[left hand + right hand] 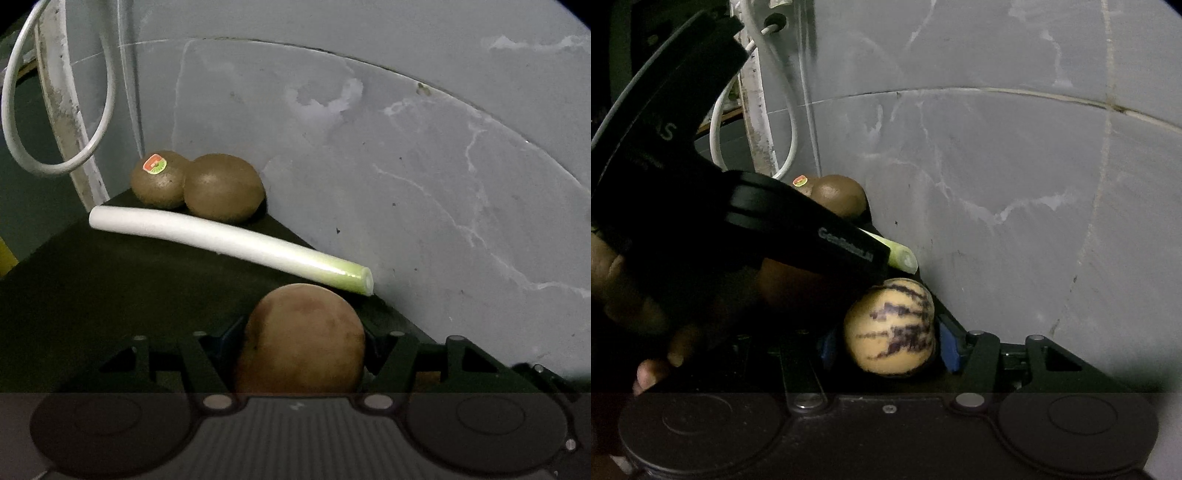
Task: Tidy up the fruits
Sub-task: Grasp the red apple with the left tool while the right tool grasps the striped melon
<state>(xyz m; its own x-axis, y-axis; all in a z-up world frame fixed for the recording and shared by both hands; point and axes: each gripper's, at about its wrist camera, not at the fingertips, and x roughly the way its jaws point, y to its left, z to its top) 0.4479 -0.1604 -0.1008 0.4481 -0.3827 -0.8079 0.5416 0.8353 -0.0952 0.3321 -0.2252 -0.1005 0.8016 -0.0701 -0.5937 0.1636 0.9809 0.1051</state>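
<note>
My left gripper (301, 339) is shut on a round brown fruit (301, 336), low over the dark table. Beyond it lies a white leek stalk (221, 240) with a green cut end. Two kiwis sit behind it near the wall, one with a red sticker (159, 181) and one plain (223, 188). My right gripper (888, 345) is shut on a yellow fruit with purple stripes (890, 328), held between its blue pads (949, 343). In the right wrist view the left gripper's black body (746, 221) crosses the left side and hides most of the leek (903, 258) and the kiwis (836, 195).
A grey marbled tile wall (406, 166) stands close behind the dark table (110, 288). White cables (55, 92) and a scuffed white post hang at the far left. The person's hand (639, 306) holds the left gripper.
</note>
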